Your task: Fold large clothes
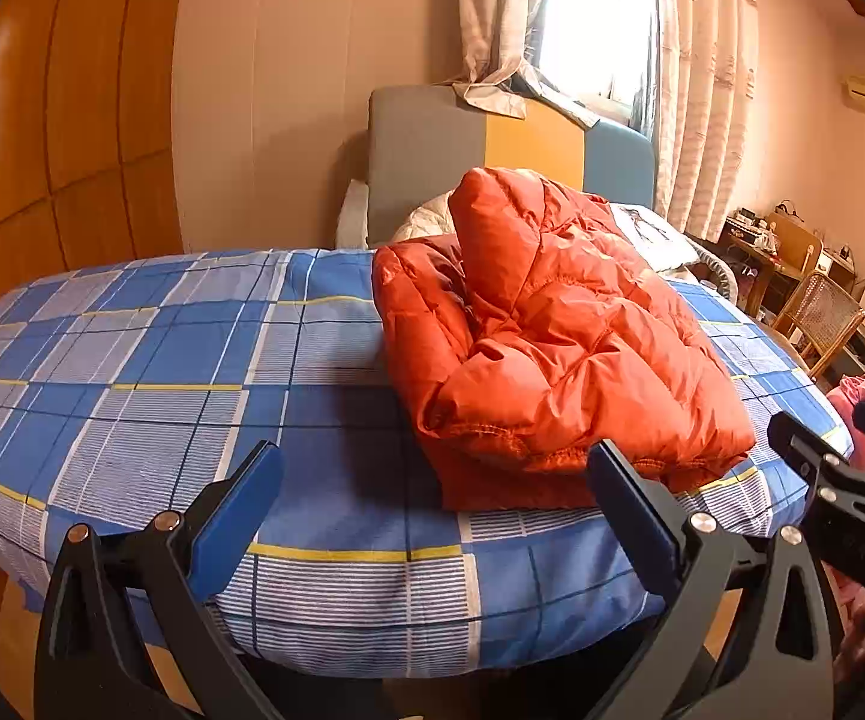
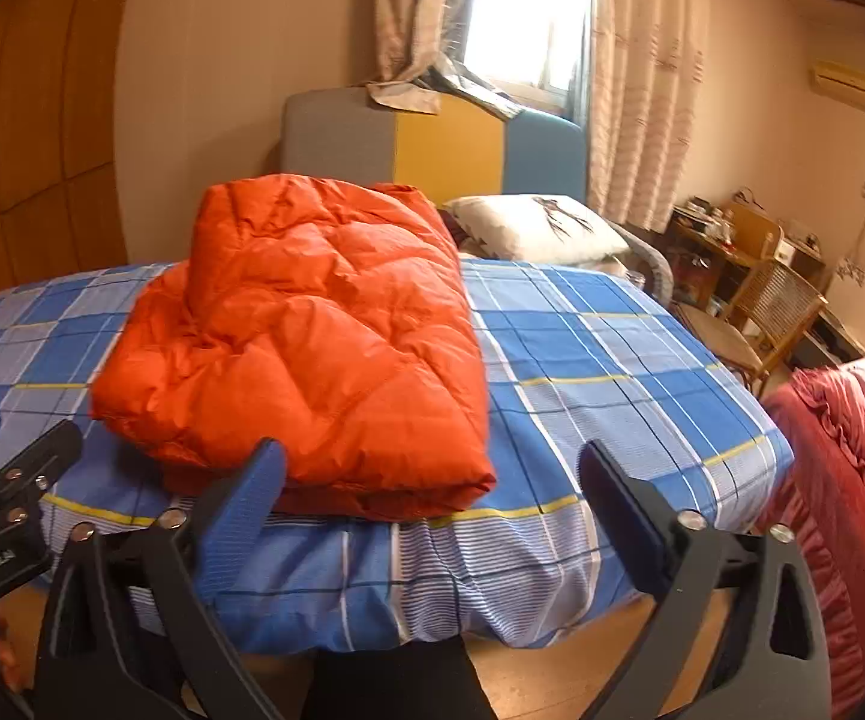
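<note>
Hovering nearest the lens, left tool [image 1: 435, 495] gaping wide, blue pads parted and clasping nothing, poised just off the near edge of the bed [image 1: 132, 360]. Hanging likewise beside it, right tool [image 2: 432, 495] spread wide with nothing between its pads, also at the bed's near edge; each tool showing at the margin of the other's view.

Lying on the bed just beyond both tools, orange down jacket [image 1: 552, 348] [image 2: 312, 348] folded into a puffy bundle, resting on the blue plaid sheet [image 2: 612, 348] close to the bed's near edge, its stitched hem facing the left tool and a smooth folded edge facing the right tool. Not touching either tool.

Drooping off to the right of the bed, red ruffled bedding [image 2: 852, 450], near the bed's corner.

Sitting behind the jacket toward the head of the bed, white printed pillow [image 2: 534, 228]. Standing at the head of the bed, padded headboard [image 2: 432, 144] in grey, yellow and blue panels, with a curtain [image 2: 642, 90] end draped over its top and bright window light glowing behind.

Standing to the right of the bed, farther off, rattan chair [image 2: 768, 312] and a cluttered wooden desk [image 2: 726, 240]. Running along the left of the bed, wooden wardrobe [image 1: 60, 120] panels.
</note>
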Available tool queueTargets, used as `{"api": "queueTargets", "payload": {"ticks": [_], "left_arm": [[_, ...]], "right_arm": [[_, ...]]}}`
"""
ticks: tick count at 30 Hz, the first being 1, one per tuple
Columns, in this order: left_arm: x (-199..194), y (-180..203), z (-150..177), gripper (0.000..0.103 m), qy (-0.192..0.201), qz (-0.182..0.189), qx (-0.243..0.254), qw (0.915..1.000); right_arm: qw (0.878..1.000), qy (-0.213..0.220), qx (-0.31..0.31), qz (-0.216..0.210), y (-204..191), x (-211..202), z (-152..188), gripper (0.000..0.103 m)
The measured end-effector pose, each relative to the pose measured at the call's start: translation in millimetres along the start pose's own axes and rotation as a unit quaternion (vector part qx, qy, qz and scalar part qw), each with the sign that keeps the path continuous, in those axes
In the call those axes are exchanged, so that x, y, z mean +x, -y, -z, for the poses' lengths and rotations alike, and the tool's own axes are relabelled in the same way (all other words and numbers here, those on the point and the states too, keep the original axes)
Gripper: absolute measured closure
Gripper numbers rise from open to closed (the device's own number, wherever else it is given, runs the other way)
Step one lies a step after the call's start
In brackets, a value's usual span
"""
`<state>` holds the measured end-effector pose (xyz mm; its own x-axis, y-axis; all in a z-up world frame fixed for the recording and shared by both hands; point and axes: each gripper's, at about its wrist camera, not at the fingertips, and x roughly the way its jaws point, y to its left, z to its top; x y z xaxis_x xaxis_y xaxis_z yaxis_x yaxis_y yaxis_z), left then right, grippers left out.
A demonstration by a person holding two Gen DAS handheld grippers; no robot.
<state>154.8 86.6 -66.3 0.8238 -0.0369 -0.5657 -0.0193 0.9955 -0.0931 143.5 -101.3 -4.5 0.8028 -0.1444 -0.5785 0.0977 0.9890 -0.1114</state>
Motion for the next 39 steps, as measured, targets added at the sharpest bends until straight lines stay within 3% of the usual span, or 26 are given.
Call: {"api": "queueTargets", "payload": {"ticks": [9, 22, 39], "left_arm": [[-4.4, 0.1, 1.0, 0.002, 0.019, -0.04, 0.004, 0.999], [1.5, 4.8, 4.9, 0.002, 0.003, -0.038, 0.006, 0.9993], [-12.1, 14.3, 1.3, 0.002, 0.017, -0.035, 0.023, 0.999]], "right_arm": [[1.0, 0.004, 0.009, 0.001, 3.6, -3.3, -0.8, 0.003], [1.0, 0.003, 0.012, 0.001, -0.3, -1.4, 2.5, 0.003], [1.0, 0.005, 0.013, 0.004, 2.9, -6.4, 2.7, 0.003]]}}
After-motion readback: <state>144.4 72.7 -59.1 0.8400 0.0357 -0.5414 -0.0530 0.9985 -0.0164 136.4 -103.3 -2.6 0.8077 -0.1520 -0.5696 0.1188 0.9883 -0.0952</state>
